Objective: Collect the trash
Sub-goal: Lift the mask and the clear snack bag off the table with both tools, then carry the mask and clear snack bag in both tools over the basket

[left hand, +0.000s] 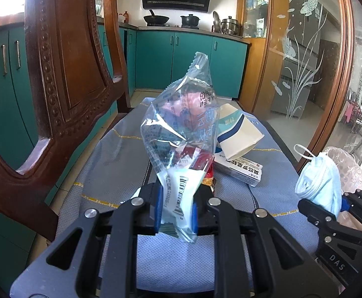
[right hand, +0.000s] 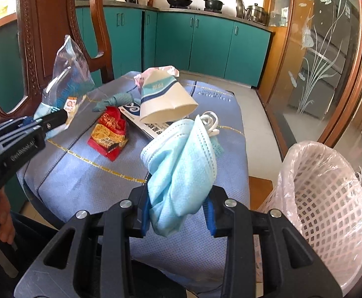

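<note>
mask (right hand: pixel 181 164) is pinched in right gripper (right hand: pixel 178 213), wrapper (left hand: pixel 181 134) in left gripper (left hand: pixel 176 211); next both go to basket (right hand: pixel 330 198) at its right.

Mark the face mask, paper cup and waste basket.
face mask (right hand: pixel 181 164), right wrist view, crumpled blue body.
paper cup (right hand: pixel 166 101), right wrist view, cream side wall.
waste basket (right hand: pixel 330 198), right wrist view, inner lattice wall.

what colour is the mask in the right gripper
Light blue; the face mask, clamped in the right gripper, shows best in the right wrist view.
</note>
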Action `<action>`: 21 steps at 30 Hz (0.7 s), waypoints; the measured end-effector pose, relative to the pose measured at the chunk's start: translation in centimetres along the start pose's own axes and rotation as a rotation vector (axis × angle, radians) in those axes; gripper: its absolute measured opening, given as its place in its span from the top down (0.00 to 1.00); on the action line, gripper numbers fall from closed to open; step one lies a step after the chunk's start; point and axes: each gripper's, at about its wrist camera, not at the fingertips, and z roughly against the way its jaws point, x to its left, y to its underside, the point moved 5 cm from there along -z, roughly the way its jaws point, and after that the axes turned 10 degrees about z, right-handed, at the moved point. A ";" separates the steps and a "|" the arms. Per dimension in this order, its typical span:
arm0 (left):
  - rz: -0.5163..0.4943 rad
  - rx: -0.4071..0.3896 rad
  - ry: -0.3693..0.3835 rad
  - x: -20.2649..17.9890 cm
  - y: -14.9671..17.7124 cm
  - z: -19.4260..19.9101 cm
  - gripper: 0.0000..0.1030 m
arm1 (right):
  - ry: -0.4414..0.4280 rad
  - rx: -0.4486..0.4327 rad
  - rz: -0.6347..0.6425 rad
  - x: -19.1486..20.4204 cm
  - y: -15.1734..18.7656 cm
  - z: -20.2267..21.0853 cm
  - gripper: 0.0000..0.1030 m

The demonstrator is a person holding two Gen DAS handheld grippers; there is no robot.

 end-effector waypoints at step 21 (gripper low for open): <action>-0.006 0.019 -0.018 -0.1 -0.2 -0.7 0.82 | -0.006 -0.019 -0.003 0.0 -0.3 0.7 0.66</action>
